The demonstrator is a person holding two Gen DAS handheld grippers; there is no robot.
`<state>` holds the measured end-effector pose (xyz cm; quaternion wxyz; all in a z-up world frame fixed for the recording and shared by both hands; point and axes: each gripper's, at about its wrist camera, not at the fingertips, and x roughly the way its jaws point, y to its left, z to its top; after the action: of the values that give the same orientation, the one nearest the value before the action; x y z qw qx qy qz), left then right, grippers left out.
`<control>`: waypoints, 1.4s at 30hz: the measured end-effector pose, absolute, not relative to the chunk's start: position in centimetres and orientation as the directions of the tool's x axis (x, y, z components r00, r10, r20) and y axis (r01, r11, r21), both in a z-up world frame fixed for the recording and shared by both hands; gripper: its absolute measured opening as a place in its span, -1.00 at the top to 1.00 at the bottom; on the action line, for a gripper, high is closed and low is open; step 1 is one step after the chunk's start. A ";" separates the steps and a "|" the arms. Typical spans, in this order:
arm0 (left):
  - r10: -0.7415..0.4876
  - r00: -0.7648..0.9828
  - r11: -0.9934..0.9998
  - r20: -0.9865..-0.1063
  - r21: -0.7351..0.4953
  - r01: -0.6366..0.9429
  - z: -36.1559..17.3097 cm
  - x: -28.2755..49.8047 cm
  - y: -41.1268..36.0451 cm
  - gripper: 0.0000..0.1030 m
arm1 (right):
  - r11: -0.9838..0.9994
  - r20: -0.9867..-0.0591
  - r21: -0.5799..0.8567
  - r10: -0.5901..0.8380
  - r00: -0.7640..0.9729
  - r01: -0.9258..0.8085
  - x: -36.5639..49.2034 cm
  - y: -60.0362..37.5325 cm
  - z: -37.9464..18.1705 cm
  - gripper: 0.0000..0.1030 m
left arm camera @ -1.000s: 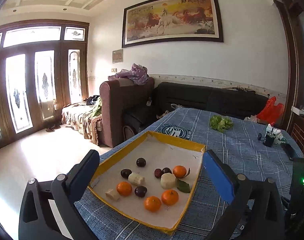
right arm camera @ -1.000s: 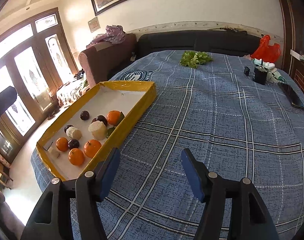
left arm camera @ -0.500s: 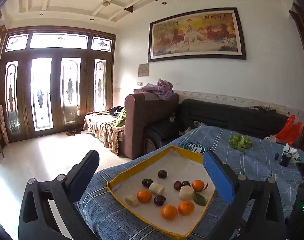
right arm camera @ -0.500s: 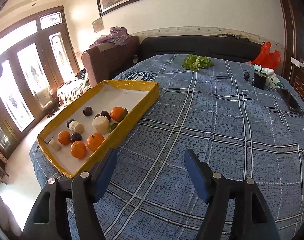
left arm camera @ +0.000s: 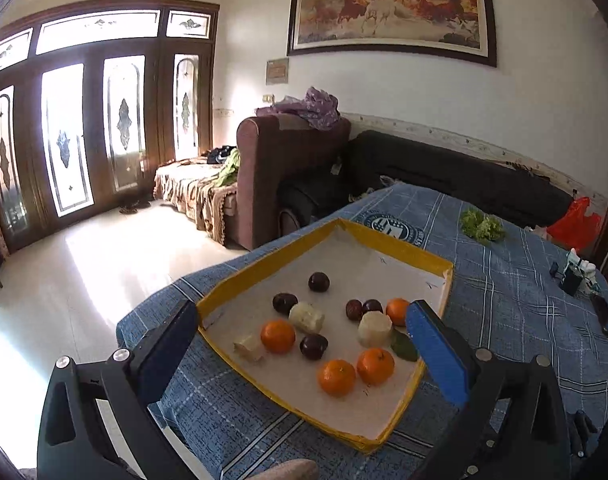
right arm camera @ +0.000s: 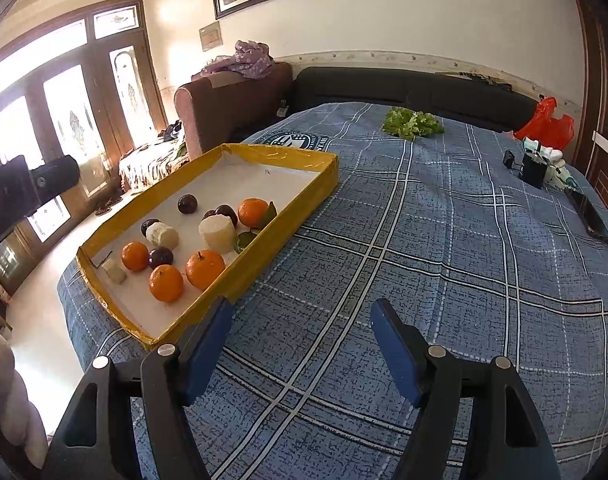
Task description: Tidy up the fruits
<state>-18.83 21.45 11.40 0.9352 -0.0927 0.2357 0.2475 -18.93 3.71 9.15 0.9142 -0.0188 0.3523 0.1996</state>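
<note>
A shallow yellow-rimmed tray [left arm camera: 263, 264] [right arm camera: 295, 216] lies on the left part of a blue plaid cloth. Inside it are several oranges [left arm camera: 336, 377] [right arm camera: 205, 269], dark plums [left arm camera: 318, 282] [right arm camera: 187, 203] and pale peeled chunks [left arm camera: 374, 329] [right arm camera: 217, 233], all loose and mixed. My left gripper [left arm camera: 301, 338] hovers open above the tray's near end, nothing between its blue pads. My right gripper [right arm camera: 301, 336] hangs over bare cloth just right of the tray's near corner; its jaws are opening and hold nothing.
A bunch of green leaves [right arm camera: 412, 123] lies at the far side of the cloth. A red bag [right arm camera: 546, 125], a small black device [right arm camera: 532, 168] and a dark flat object [right arm camera: 590, 214] sit at the right edge. Sofas stand behind.
The left view tipped upward, then came back down and closer over the tray. The right gripper's jaws spread wider and it shifted slightly toward the tray.
</note>
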 end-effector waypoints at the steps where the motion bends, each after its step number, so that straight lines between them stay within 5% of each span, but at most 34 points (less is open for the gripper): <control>1: 0.408 0.761 0.863 -0.505 -0.061 -0.502 11.1 -18.6 21.6 -1.00 | 0.918 -0.650 0.100 0.352 0.673 -0.383 -19.0 3.9 9.2 -0.58; 8: 0.346 0.730 0.875 -0.590 -0.076 -0.477 9.4 -17.6 21.9 -1.00 | 0.914 -0.650 0.075 0.347 0.676 -0.398 -19.4 4.7 9.4 -0.60; 42: 0.293 0.689 0.882 -0.663 -0.092 -0.463 7.6 -17.0 22.4 -1.00 | 0.906 -0.673 -0.003 0.312 0.671 -0.424 -19.9 6.7 8.8 -0.66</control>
<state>-16.97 22.35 7.60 0.9101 -0.1269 0.3356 0.2075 -19.92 6.75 8.77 0.9105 -0.0796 0.3518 0.2022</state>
